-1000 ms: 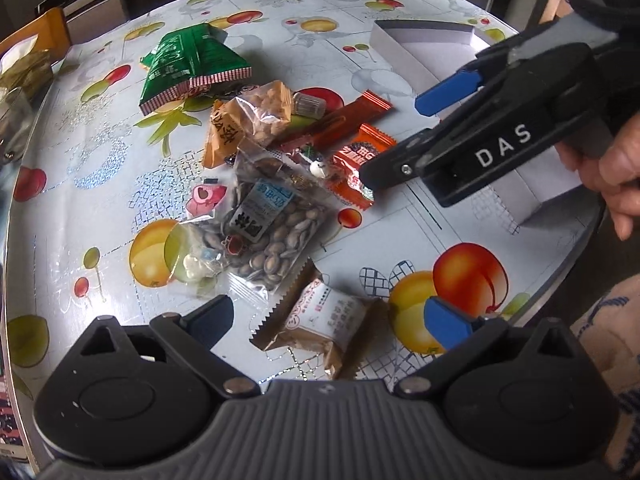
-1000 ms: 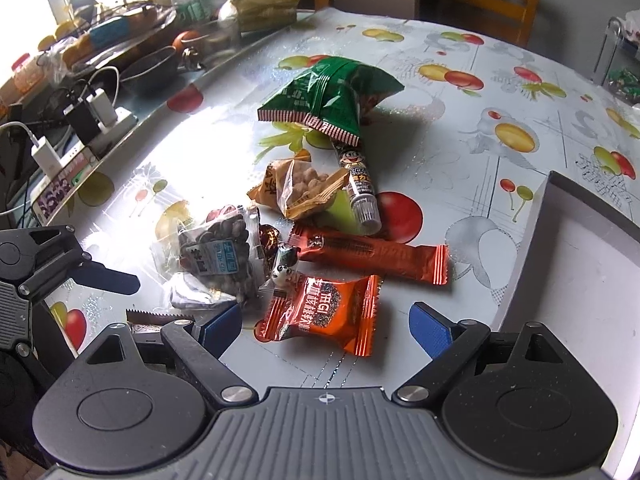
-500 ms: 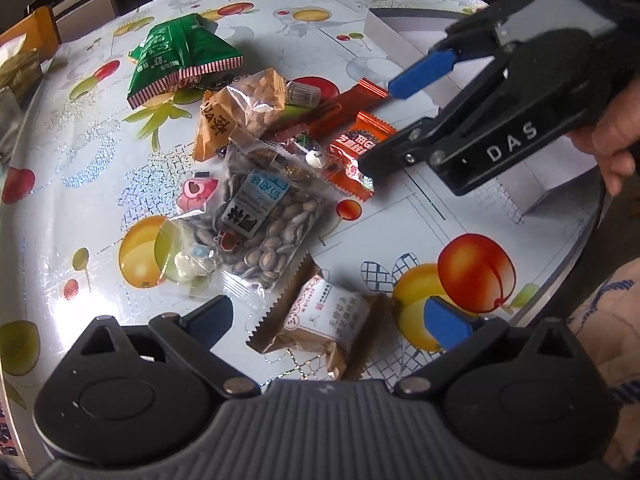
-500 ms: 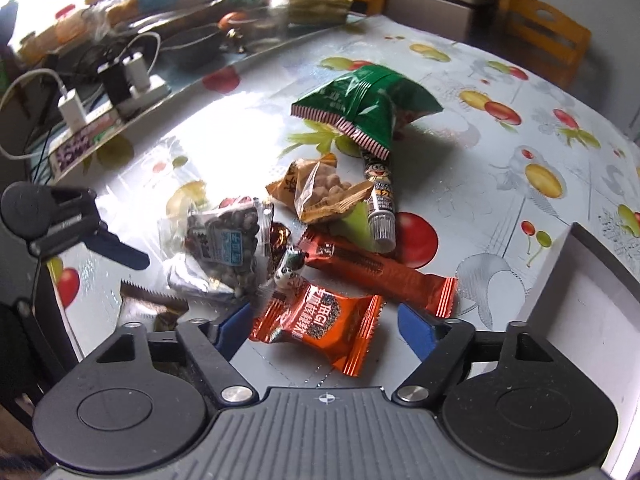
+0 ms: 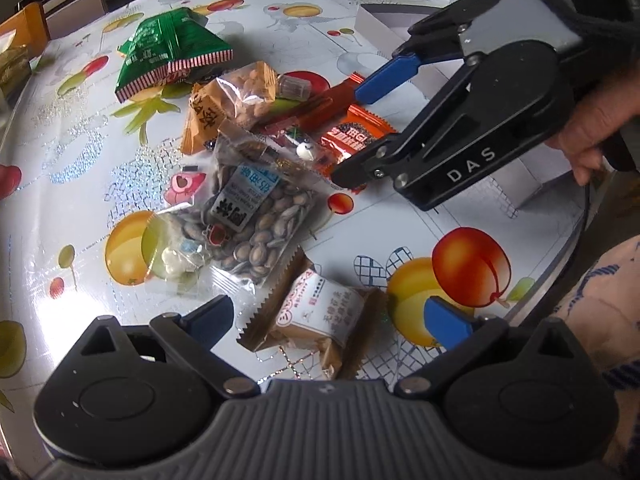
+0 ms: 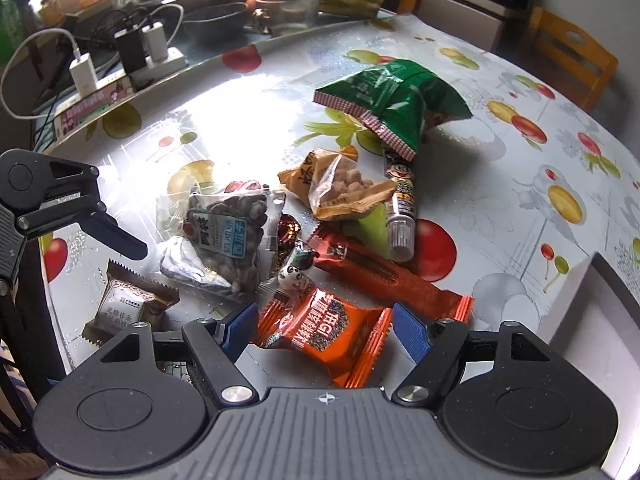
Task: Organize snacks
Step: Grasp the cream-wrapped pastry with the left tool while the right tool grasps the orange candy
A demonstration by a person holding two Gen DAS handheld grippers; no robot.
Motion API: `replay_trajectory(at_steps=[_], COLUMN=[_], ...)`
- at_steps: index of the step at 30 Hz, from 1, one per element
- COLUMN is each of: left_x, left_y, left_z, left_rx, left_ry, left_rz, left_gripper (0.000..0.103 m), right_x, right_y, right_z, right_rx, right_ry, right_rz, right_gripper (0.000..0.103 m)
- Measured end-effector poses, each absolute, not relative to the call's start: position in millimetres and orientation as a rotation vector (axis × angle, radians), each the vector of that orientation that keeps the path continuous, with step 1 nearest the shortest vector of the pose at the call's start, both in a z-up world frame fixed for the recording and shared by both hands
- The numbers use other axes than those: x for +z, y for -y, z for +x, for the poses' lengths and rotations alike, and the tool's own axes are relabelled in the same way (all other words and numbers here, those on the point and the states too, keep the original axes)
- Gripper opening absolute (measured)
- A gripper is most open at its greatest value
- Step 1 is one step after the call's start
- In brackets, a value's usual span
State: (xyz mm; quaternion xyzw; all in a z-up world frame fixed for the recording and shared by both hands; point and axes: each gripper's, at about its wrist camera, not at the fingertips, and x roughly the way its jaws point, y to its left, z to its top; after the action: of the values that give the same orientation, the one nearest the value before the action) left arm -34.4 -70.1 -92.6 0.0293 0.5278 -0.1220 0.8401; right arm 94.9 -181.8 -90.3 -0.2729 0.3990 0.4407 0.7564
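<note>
Several snack packs lie in a heap on the fruit-print table (image 5: 80, 152). An orange square packet (image 6: 328, 332) (image 5: 352, 136) rests flat between the blue pads of my right gripper (image 6: 326, 330) (image 5: 358, 132). The jaws have narrowed to flank its two edges, and the packet is not crumpled or lifted. My left gripper (image 5: 328, 314) hovers open over a brown-wrapped pastry (image 5: 320, 316) (image 6: 120, 308). One of its fingers (image 6: 116, 236) shows in the right wrist view. A white box (image 6: 580, 280) (image 5: 400, 20) stands open to the right of the heap.
In the heap are a green bag (image 5: 168, 48), an orange peanut bag (image 5: 236, 96), a clear seed bag (image 5: 256, 216), a long red bar (image 6: 384, 276) and a tube (image 6: 402, 208). Chargers, bowls and clutter (image 6: 140, 48) crowd a shelf beyond the far edge. Wooden chairs (image 6: 572, 56) stand around.
The right gripper has rolled and its jaws have narrowed around the orange packet, which stays on the table. The left gripper has hardly moved.
</note>
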Motion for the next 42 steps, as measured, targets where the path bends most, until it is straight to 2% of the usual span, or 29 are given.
replay_trajectory(at_steps=[10, 23, 36, 39, 40, 42], left_x=[-93.4, -90.9, -90.0, -88.7, -88.1, -87.3], left_y=[67.5, 61.1, 56.2, 54.3, 53.9, 54.3], left_z=[-34.3, -31.5, -30.5, -31.2, -31.3, -31.0], left_rx=[-0.27, -0.262, -0.245, -0.239, -0.242, -0.244], left_ry=[-1.11, -1.11, -1.114, -1.109, -1.109, -1.109], left_rz=[0.054, 0.038, 0.023, 0.019, 0.014, 0.018], left_gripper=[0.102, 0.08, 0.066, 0.054, 0.047, 0.042], right_x=[-96.5, -99.2, -104.1, -104.2, -103.9, -103.3], right_y=[174.4, 179.5, 181.2, 182.5, 182.9, 183.3], right_z=[101.0, 102.6, 104.2, 104.6, 104.8, 104.5], right_rx=[1.011, 0.913, 0.854, 0.857, 0.86, 0.867], right_ry=[-0.883, -0.896, -0.944, -0.952, -0.952, -0.951], right_rz=[-0.588, -0.619, -0.603, -0.587, -0.583, -0.575], right_gripper=[0.075, 0.077, 0.078, 0.075, 0.073, 0.068])
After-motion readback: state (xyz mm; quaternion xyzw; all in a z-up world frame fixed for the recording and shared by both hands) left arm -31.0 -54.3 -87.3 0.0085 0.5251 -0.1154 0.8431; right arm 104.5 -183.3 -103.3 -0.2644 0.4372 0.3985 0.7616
